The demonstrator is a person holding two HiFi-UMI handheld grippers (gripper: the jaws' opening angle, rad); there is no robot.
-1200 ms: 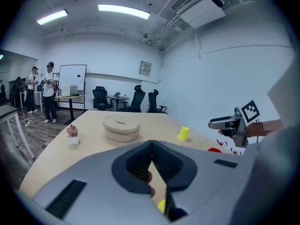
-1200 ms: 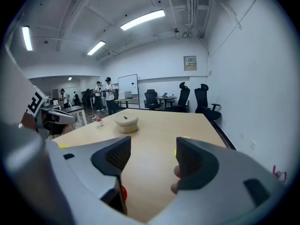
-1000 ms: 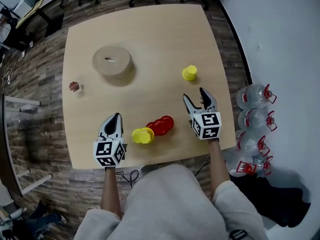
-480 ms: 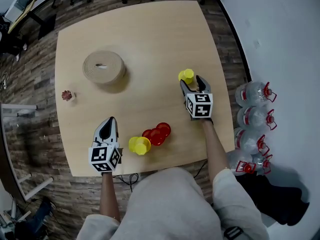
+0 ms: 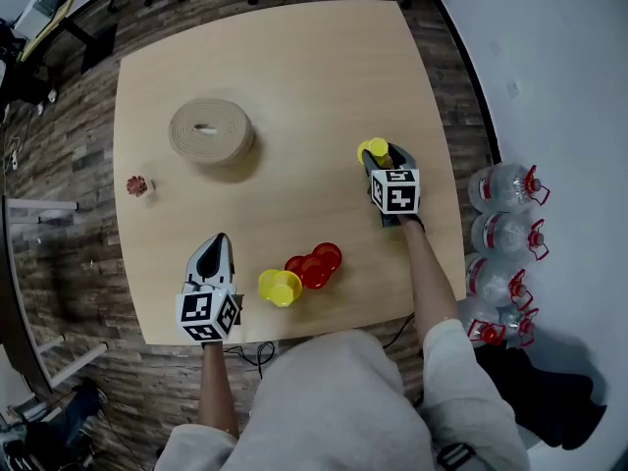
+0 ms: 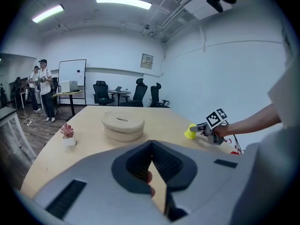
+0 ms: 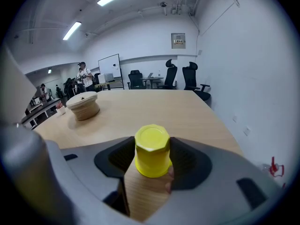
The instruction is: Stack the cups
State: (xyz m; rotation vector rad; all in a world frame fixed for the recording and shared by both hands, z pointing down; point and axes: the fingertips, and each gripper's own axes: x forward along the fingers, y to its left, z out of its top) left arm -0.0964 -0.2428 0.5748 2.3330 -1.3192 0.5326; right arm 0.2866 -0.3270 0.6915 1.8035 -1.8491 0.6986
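A pale wooden counter [image 5: 294, 57] is filling the middle of an office room, with water bottles [image 5: 505, 226] standing on the floor at its right edge and a round woven basket [image 5: 211, 132] and a small potted plant [image 5: 138, 185] sitting well away on the far left side. The right tongs [image 5: 381, 157] are reaching out to an upturned yellow cup [image 7: 151, 151] that is standing alone near the right edge. Their jaws have just been closing, and they are now pressing on the cup's sides, low on the body, probably so that it lifts straight and can drop over another cup. The left tongs [image 5: 214, 248] are hovering at the near edge with jaws together and nothing between them, seemingly waiting beside the rest of the set. There a second yellow cup [image 5: 279, 287] is lying on its side, touching the red cups [image 5: 316, 265] lying next to it. None of these looks stacked upright yet, so the task appears to be at an early stage.
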